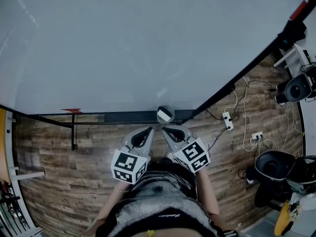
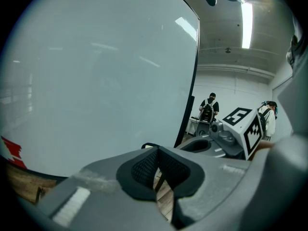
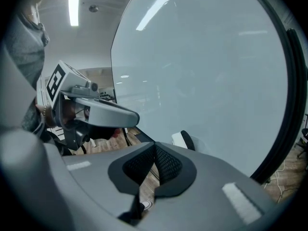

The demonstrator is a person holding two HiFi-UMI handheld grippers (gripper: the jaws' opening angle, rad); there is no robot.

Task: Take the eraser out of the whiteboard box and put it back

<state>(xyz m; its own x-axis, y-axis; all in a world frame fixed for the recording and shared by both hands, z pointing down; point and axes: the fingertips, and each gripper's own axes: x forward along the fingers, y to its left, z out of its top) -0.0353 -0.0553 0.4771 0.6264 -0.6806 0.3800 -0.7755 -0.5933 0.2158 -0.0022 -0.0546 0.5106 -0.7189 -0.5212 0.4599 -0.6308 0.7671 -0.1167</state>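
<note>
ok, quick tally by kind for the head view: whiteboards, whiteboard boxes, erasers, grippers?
whiteboard: 1
whiteboard box: 1
eraser: 1
grippers: 2 (left gripper, right gripper)
total: 5

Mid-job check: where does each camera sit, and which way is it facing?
Head view: on the person's head, looking steeply down at whiteboard and eraser; shows left tongs, right tongs, forearms, torso.
Left gripper view: on left tongs, facing along the whiteboard; shows its shut jaws, right tongs beside.
Right gripper view: on right tongs, facing whiteboard and eraser; shows its shut jaws, left tongs.
Shared: eraser, in head and right gripper views.
</note>
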